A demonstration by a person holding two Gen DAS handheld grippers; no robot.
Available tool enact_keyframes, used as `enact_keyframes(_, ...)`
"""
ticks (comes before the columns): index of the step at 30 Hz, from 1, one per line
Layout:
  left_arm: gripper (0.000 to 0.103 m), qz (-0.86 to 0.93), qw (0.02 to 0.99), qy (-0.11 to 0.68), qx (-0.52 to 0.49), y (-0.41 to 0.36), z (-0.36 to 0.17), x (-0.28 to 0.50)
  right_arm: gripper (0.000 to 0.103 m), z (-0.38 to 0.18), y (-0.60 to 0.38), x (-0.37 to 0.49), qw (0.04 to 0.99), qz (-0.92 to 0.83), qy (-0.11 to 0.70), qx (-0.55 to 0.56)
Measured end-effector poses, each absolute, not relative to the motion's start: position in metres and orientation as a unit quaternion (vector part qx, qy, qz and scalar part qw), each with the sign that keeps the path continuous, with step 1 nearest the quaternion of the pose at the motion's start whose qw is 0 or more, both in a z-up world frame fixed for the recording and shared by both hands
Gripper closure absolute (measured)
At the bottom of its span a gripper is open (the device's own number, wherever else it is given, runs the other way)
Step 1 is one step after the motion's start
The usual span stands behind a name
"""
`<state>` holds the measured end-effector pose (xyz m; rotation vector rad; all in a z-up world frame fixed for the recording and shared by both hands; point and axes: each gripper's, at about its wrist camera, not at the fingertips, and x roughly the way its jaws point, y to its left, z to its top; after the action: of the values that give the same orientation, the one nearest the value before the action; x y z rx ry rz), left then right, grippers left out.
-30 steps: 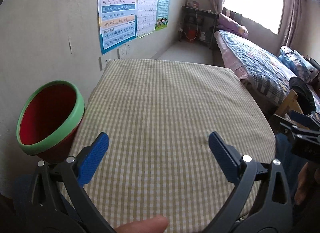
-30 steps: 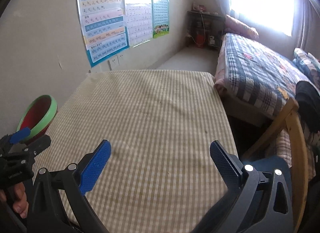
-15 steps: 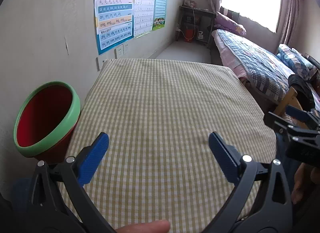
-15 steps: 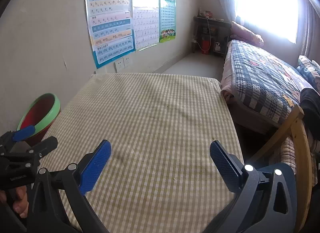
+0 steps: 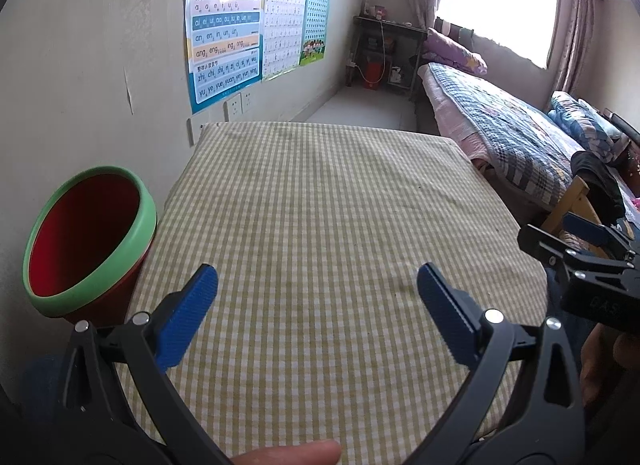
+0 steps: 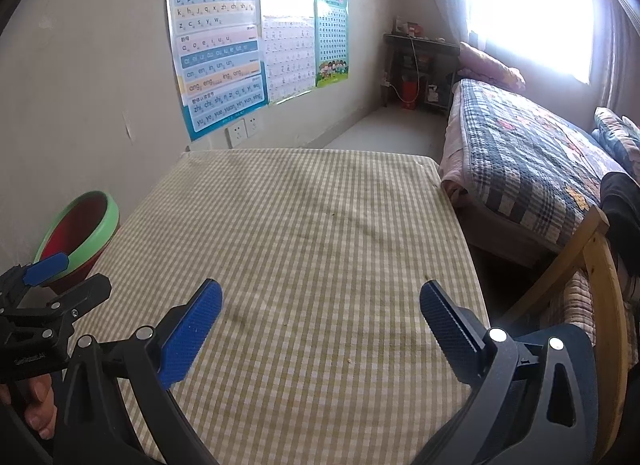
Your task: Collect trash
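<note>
While both grippers, left gripper (image 5: 316,293) and right gripper (image 6: 320,305), gape empty, tablecloth (image 5: 320,205) shows no trash; bin (image 5: 86,243) contents unseen; task seems finished.

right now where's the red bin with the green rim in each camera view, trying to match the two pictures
Left wrist view: the bin sits large at the left edge, mouth tilted toward the camera, beside the checked table.
Right wrist view: the bin is smaller, at lower left, partly behind the left gripper.
Shared landmark: the wall poster above the table's far left corner.
</note>
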<state>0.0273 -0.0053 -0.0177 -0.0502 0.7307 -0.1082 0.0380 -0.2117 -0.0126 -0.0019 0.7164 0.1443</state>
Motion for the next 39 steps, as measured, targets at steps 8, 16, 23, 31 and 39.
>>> enact_keyframes(8, 0.005, -0.052, 0.930, 0.362, -0.029, -0.0028, -0.0195, 0.0287, 0.007, -0.0124, -0.2133, 0.0375, 0.934, 0.070, 0.351, 0.003)
enact_keyframes(16, 0.005, -0.052, 0.930, 0.363, -0.029, -0.0032, -0.0205, 0.0299, 0.007, -0.0122, -0.2133, 0.0374, 0.934, 0.069, 0.351, 0.002)
enact_keyframes(23, 0.005, -0.051, 0.929, 0.365, -0.027, -0.0052, -0.0223, 0.0303, 0.007, -0.0134, -0.2138, 0.0380, 0.933, 0.069, 0.353, 0.001)
enact_keyframes(31, 0.005, -0.049, 0.929, 0.366, -0.028, -0.0049, -0.0216, 0.0294, 0.007, -0.0142, -0.2131, 0.0380, 0.933, 0.069, 0.354, 0.000)
enact_keyframes(39, 0.005, -0.047, 0.928, 0.368, -0.026, -0.0058, -0.0209, 0.0303, 0.007, -0.0155, -0.2134, 0.0385, 0.932, 0.068, 0.357, -0.001)
